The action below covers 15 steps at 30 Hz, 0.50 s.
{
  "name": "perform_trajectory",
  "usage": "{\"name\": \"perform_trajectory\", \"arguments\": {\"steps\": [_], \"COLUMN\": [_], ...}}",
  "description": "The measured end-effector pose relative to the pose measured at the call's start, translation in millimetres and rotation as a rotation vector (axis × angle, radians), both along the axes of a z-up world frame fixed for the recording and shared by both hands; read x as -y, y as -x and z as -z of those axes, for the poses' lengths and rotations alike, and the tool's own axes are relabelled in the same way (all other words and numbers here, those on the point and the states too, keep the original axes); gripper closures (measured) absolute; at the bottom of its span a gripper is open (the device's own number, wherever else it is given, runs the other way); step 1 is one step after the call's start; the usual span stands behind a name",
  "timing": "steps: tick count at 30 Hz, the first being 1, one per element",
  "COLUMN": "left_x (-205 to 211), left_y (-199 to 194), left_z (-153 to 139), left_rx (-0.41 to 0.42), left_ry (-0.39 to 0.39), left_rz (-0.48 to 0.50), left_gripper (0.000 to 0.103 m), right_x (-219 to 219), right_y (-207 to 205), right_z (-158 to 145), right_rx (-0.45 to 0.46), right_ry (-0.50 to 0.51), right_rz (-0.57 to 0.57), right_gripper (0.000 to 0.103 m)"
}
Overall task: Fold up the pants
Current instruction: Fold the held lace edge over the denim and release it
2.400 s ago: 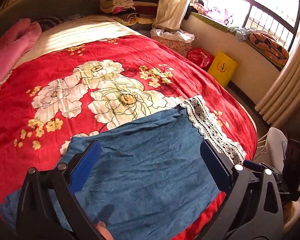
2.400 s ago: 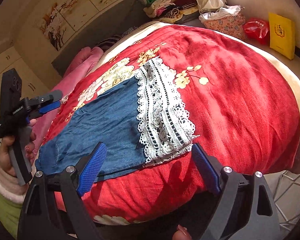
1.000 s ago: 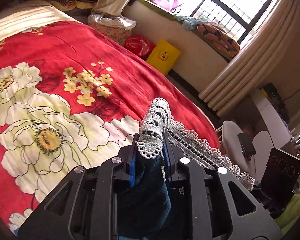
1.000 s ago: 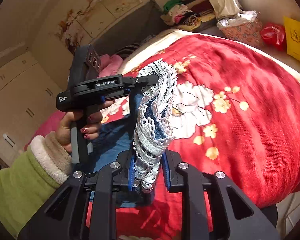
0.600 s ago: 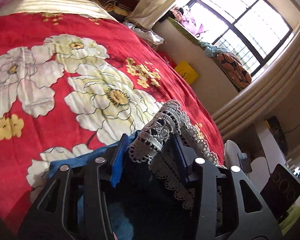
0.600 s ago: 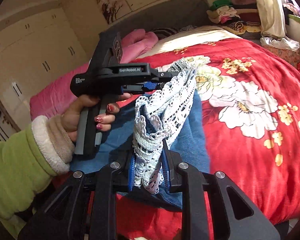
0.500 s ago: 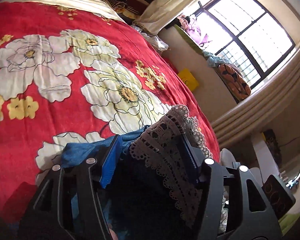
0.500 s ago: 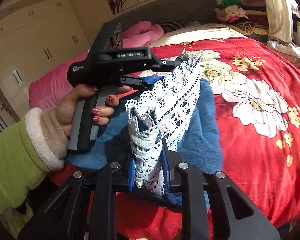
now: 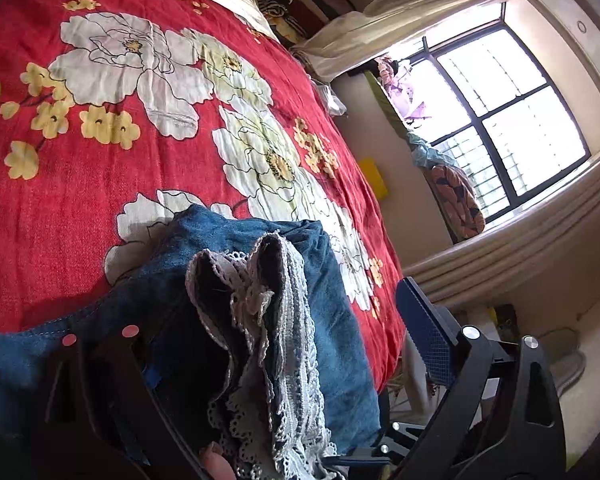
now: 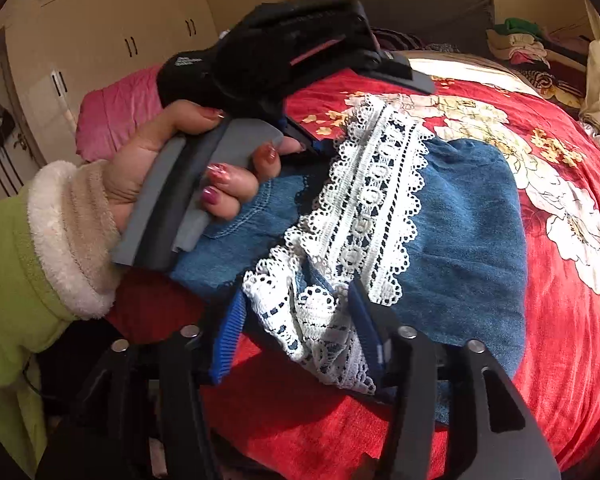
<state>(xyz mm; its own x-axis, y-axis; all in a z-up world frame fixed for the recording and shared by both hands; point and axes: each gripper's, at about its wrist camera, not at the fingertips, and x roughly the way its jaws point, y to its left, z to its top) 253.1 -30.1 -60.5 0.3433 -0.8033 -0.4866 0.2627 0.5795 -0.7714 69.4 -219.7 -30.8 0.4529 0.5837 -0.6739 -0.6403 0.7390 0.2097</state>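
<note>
Blue denim pants [image 9: 332,320] with a white lace hem [image 9: 268,320] lie folded over on the red flowered bedspread [image 9: 100,184]. In the left wrist view my left gripper [image 9: 272,320] has its jaws wide and still opening, and the lace lies loose between them, touching neither pad. In the right wrist view the lace hem [image 10: 372,208] rests across the denim [image 10: 472,216]. My right gripper [image 10: 296,316] is opening too. The bunched lace corner sits between its blue pads [image 10: 228,328] without being squeezed. A hand [image 10: 172,168] in a green sleeve holds the left tool just beyond.
A window [image 9: 508,92] with curtains and a yellow bag [image 9: 374,178] stand past the bed's right side. Piled clothes [image 10: 520,46] lie at the head end, with a pink blanket [image 10: 116,116] and wardrobe doors [image 10: 112,40] to the left. The bed edge is near the right gripper.
Both grippers, earlier shut on the raised lace hem, have carried it over and down onto the denim. Their jaws have parted and the lace has slumped loose.
</note>
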Motion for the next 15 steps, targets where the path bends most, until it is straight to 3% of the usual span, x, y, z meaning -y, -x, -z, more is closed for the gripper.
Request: {"name": "perform_trajectory", "arguments": {"steps": [1, 2, 3, 5, 10, 12, 15], "left_x": [4.6, 7.5, 9.3, 7.1, -5.6, -6.6, -16.8], "left_y": [-1.6, -4.1, -7.8, -13.4, -16.0, -20.8, -19.0], "left_z": [1.2, 2.8, 4.8, 6.1, -10.3, -2.4, 12.3], "left_rx": [-0.011, -0.023, -0.039, -0.052, 0.007, -0.007, -0.049], "left_ry": [-0.014, -0.045, -0.078, -0.084, -0.122, -0.203, -0.166], "left_rz": [0.003, -0.012, -0.023, -0.030, -0.052, -0.056, -0.061], "left_gripper": [0.054, 0.068, 0.092, 0.092, 0.091, 0.084, 0.072], "right_x": [3.8, 9.1, 15.3, 27.8, 38.4, 40.8, 50.6], "right_y": [2.5, 2.8, 2.2, 1.8, 0.6, -6.9, -15.2], "right_z": [-5.0, -9.1, -13.3, -21.2, -23.4, -19.1, -17.5], "right_rx": [0.004, 0.000, -0.008, -0.009, 0.006, -0.033, -0.055], "right_ry": [-0.018, -0.040, -0.067, -0.109, -0.101, -0.126, -0.126], "right_rz": [0.002, 0.008, 0.015, 0.036, 0.052, 0.070, 0.118], "right_gripper": [0.049, 0.049, 0.049, 0.047, 0.046, 0.046, 0.046]}}
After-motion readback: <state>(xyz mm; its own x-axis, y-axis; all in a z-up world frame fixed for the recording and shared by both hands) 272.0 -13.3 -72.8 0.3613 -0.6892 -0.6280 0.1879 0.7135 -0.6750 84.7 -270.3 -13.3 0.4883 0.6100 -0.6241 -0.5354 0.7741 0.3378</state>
